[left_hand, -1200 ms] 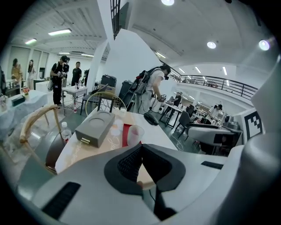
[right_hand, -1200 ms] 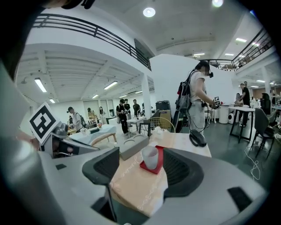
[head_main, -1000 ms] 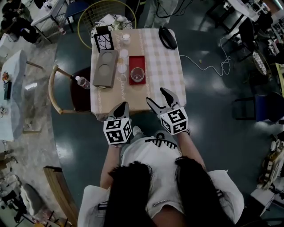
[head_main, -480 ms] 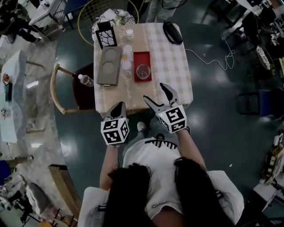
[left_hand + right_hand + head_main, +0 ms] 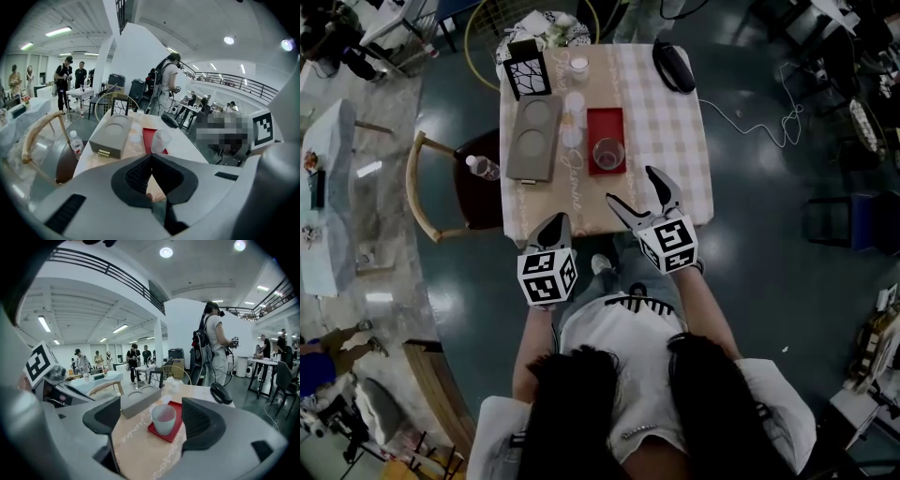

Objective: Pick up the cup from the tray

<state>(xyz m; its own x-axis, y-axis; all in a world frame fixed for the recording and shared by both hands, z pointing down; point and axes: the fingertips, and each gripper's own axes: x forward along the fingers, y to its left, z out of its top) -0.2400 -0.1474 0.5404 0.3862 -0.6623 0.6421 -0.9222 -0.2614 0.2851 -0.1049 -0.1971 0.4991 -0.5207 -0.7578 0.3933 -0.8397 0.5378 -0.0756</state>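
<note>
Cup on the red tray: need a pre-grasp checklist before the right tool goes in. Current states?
1. Cup upright on the red tray: ok.
2. Right tool jaws: ok, wide apart and opening, nothing between them.
3. Alignment: ok, in the right gripper view the cup sits ahead, framed between the jaws.
4. Right tool at the cup: not ok, it hovers at the near edge of the table, apart from the cup.
5. Side clearance: ok, the grey box stands left of the tray, apart from the cup.
6. Left tool: ok, shut, empty, by the near edge.
</note>
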